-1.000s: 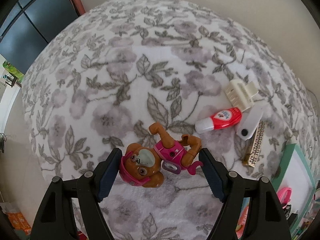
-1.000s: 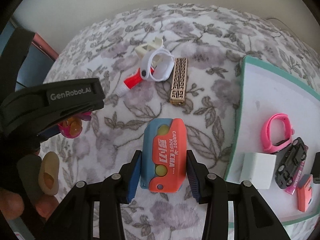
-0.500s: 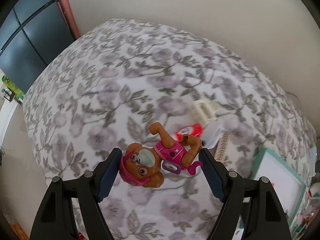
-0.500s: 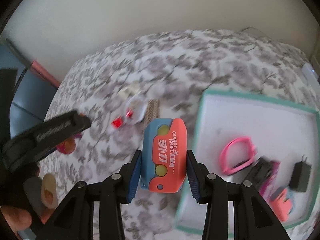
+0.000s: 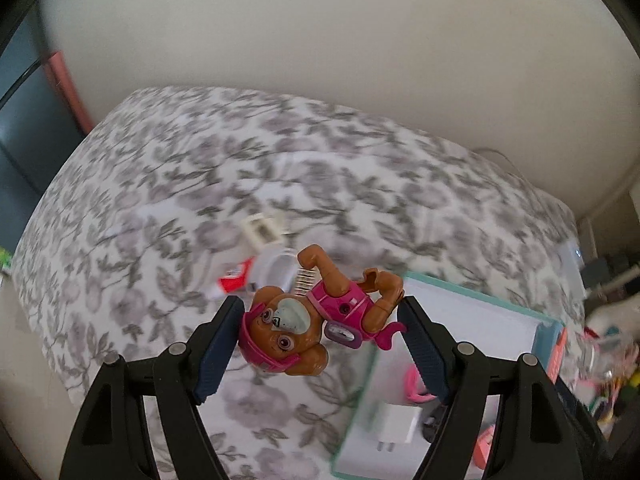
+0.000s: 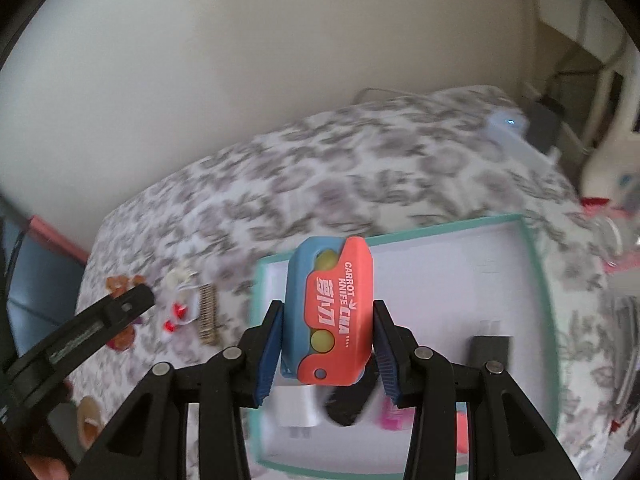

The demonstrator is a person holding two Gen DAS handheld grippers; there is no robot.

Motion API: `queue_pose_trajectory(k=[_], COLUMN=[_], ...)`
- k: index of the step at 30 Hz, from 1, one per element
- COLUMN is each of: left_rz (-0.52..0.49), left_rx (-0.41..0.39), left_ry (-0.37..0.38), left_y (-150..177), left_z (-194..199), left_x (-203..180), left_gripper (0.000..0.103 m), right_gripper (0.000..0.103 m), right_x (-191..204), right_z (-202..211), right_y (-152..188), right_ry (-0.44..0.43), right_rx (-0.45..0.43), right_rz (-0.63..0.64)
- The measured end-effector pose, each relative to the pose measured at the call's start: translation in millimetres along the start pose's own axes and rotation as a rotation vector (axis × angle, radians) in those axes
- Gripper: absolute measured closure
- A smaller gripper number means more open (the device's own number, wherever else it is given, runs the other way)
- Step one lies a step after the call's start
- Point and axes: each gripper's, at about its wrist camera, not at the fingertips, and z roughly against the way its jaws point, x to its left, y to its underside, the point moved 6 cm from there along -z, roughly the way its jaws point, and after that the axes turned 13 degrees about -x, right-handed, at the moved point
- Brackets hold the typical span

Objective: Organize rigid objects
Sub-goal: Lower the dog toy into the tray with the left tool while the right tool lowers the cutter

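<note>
Left gripper is clamping a brown-and-pink toy pup between its fingers, centre of the left wrist view, hanging above the floral bed w/ the teal-rimmed tray showing lower right. Right gripper is squeezing the orange-blue carrot knife mid-frame in the right wrist view, over the tray's near-left part. Inside the tray: white charger, black plug, both blurry. Red-white tube is lying on the bed left of centre
</note>
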Motion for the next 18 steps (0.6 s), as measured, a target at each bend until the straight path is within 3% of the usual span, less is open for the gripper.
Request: queue_pose_trajectory(k=[11, 18], left_rz=[-0.175, -0.237], left_rx=[0.052, 0.112], left_ry=[0.079, 0.086], left_y=[32, 49], left_z=[-27, -52], left_x=[-81, -100], left_gripper=[0.023, 0.023], right_gripper=[0.058, 0.058], right_x=[-68, -80], right_z=[-22, -35], right_y=[7, 10], right_ry=[0.165, 0.199], right_rx=[0.055, 0.075], right_rz=[-0.052, -0.053])
